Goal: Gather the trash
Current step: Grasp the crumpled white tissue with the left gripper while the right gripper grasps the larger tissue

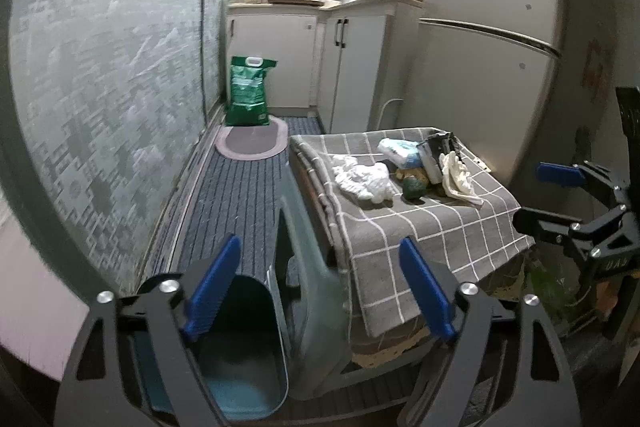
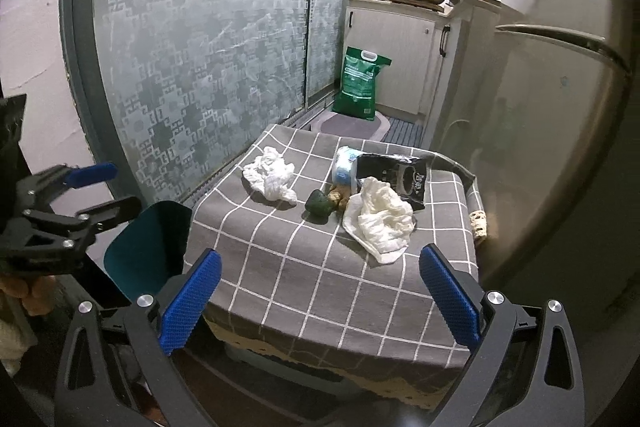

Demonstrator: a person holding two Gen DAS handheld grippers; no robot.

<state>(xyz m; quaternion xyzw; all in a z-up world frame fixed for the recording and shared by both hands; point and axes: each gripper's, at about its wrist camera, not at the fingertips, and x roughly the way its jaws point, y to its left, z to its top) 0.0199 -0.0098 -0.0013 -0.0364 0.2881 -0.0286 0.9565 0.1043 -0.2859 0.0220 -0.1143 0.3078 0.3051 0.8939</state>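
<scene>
Risk: my left hand-held gripper (image 1: 320, 291), wide and empty astride the teal plastic bin's rim (image 1: 256, 307), could tip it; right hand-held gripper (image 2: 320, 299) open, empty, before crumpled white tissue (image 2: 380, 223) on grey checked counter (image 2: 296, 267).

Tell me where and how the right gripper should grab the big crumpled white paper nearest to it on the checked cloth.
Probably grip the crumpled white paper across its raised, bunched middle, coming down from above and from the near edge of the checked cloth. The near side is free; the black packet and the green lump crowd its far and left sides. The right gripper stands open, wide enough to span the folds.
</scene>
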